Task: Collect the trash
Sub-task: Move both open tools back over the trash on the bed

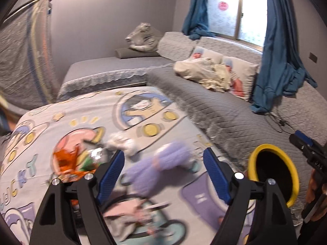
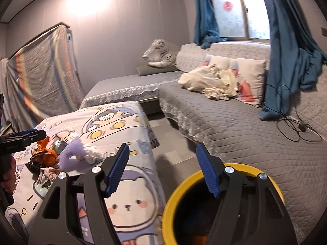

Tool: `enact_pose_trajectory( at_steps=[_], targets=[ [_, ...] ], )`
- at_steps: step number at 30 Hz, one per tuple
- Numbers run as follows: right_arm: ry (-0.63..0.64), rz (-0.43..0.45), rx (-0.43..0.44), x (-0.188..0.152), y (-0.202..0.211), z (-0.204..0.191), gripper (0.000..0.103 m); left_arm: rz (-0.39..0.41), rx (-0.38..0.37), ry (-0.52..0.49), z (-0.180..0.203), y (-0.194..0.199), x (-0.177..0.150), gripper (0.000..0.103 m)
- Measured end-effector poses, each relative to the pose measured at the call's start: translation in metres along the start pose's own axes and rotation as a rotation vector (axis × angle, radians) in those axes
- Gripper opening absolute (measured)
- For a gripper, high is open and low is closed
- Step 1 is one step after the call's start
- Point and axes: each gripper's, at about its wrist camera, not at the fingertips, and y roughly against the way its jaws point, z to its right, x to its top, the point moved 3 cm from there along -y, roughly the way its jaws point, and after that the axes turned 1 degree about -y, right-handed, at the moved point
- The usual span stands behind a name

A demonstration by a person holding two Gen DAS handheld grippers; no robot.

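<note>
Trash wrapper [image 1: 70, 164] is sitting lower left, uncollected; left gripper [image 1: 163, 173] and right gripper [image 2: 162, 168] are both gaping, empty (bin [image 2: 177, 192] waiting). Next: reaching, pinching.

Grey quilted sofa [image 2: 235, 122], two printed pillows [image 2: 248, 77], blue curtains [image 2: 286, 61], tiger plush [image 2: 161, 53]

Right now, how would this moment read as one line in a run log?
left gripper: open, empty | right gripper: open, empty | yellow bin: beside bed | orange wrapper: on bedspread
</note>
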Motion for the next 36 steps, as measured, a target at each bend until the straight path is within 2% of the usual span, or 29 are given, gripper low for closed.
enact_pose_trajectory(
  at_steps=[6, 11, 15, 26, 36],
  targets=[
    [0.05, -0.031, 0.046, -0.001, -0.02, -0.037, 0.068, -0.029, 0.072, 0.056, -0.048, 0.002, -0.016, 0.077],
    [0.084, -0.047, 0.08, -0.001, -0.032, -0.064, 0.069, -0.035, 0.09, 0.096, -0.076, 0.004, -0.024, 0.077],
    [0.114, -0.057, 0.105, -0.002, -0.039, -0.081, 0.069, -0.021, 0.102, 0.095, -0.086, 0.013, -0.033, 0.077],
    [0.192, -0.147, 0.168, -0.019, -0.076, -0.118, 0.069, -0.05, 0.101, 0.122, -0.108, 0.041, -0.079, 0.077],
    [0.238, -0.195, 0.233, -0.026, -0.097, -0.151, 0.072, -0.089, 0.089, 0.138, -0.119, 0.038, -0.099, 0.077]
  ],
)
